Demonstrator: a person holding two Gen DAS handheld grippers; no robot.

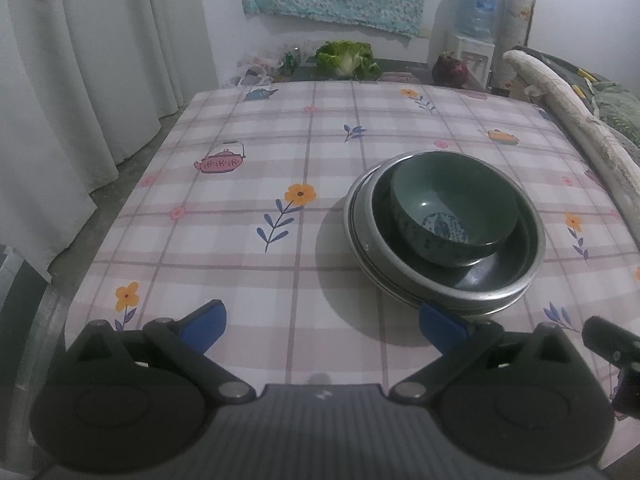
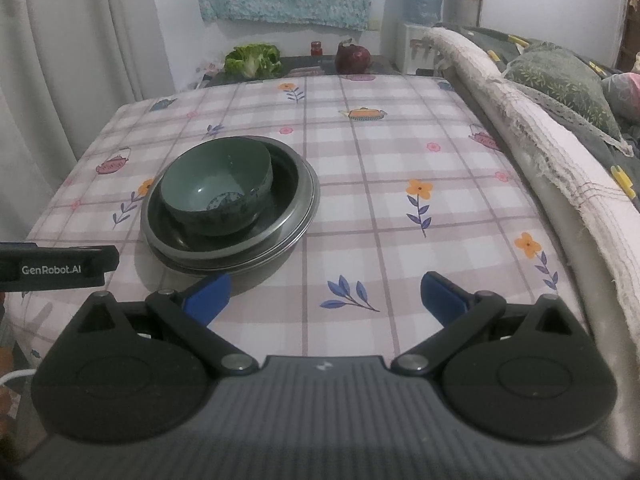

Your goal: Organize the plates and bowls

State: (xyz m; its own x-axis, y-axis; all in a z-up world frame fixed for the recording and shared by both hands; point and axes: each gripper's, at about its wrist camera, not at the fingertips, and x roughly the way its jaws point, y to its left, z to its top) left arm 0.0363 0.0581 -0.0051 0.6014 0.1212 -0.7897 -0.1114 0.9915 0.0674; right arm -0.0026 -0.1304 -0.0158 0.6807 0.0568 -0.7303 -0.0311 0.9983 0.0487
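The main risk, as I judge it, lies in the stack itself: the bowl [image 1: 454,216] sits off-centre and tilted inside the dark plate [image 1: 492,268], so a nudge to the rim from either gripper could slide it, tip it out, or drag the whole pile across the cloth [image 1: 256,240]. The left gripper [image 1: 323,326] has one finger [image 1: 442,326] just at the near rim of the steel plates [image 1: 360,236]; pushing forward from there would shove the pile, not lift it. Smooth steel under glazed ware probably offers little grip.

Both grippers are spread wide and hold nothing; the right gripper [image 2: 326,300] hangs over bare cloth by the near edge of the bench [image 2: 460,184].

The stack stands toward the near edge, about midway between the bench's sides. The bowl is dark green outside, paler inside, with a blue patterned patch at the bottom. Below it are the dark plate and at least two grey metal plates, nested with rims slightly offset.
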